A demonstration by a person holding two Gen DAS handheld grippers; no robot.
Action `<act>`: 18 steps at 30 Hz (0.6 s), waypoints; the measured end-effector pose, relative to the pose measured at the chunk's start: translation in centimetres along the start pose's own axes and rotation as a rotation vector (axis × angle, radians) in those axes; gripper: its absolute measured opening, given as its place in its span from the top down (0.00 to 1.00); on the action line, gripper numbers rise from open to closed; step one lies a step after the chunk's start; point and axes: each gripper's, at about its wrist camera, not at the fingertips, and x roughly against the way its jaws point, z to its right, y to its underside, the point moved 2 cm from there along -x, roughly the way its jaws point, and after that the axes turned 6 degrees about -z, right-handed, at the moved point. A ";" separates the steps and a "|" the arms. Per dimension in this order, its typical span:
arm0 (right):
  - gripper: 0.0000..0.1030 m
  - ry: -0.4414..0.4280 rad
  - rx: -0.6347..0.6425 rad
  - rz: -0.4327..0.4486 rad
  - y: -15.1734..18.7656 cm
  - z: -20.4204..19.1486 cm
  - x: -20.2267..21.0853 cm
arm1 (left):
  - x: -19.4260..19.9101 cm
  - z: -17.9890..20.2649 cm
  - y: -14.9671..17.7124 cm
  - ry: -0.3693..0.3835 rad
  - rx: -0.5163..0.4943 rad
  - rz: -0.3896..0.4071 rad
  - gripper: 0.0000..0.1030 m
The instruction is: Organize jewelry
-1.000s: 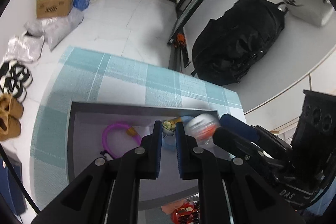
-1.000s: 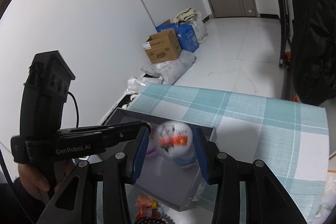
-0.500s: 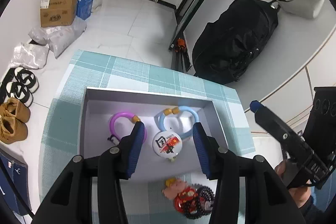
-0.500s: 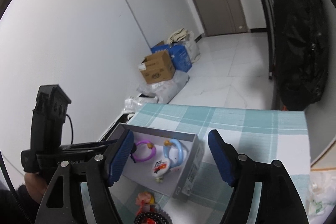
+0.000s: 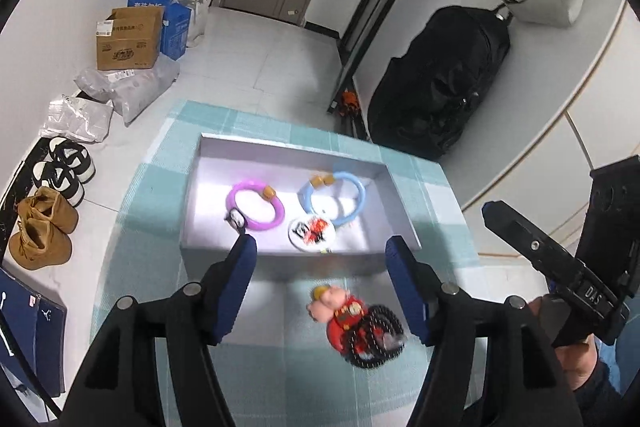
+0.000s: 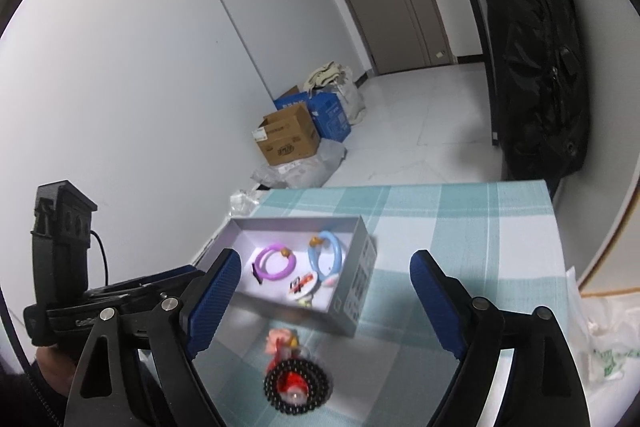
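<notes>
An open grey box (image 5: 280,261) (image 6: 356,287) rests on the checked cloth. Inside it lie a purple bracelet (image 5: 255,205) (image 6: 274,261), a blue bracelet (image 5: 334,199) (image 6: 326,255) and a round white badge (image 5: 311,231) (image 6: 304,283). In front of the box a red figure charm (image 5: 344,311) lies with a black bead bracelet (image 5: 374,337) (image 6: 298,383). My left gripper (image 5: 322,271) hovers over the box's near wall, jaws opening, nothing between them. My right gripper (image 6: 325,255) is above the same spot, also opening and holding nothing.
The cloth-covered table (image 6: 460,211) ends just beyond the box. On the floor are cardboard boxes (image 5: 128,41), shoes (image 5: 40,231) and a black backpack (image 5: 436,83). A white plastic bag (image 6: 604,339) lies at the table's right side.
The right gripper, earlier shut on the white badge over the box, has let it go, and the badge now lies inside. Both grippers have opened wide and drawn back from the box.
</notes>
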 end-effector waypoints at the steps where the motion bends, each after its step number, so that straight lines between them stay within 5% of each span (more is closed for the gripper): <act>1: 0.14 0.009 0.003 -0.004 0.2 -0.1 0.1 | -0.2 0.0 0.2 0.003 -0.003 -0.013 0.39; 7: 0.11 0.036 0.018 -0.025 1.5 -0.4 0.2 | -2.2 0.2 1.6 0.051 0.009 -0.134 0.38; 18: 0.08 0.062 0.000 -0.085 3.6 0.3 0.2 | -4.0 0.9 3.6 0.035 -0.014 -0.242 0.38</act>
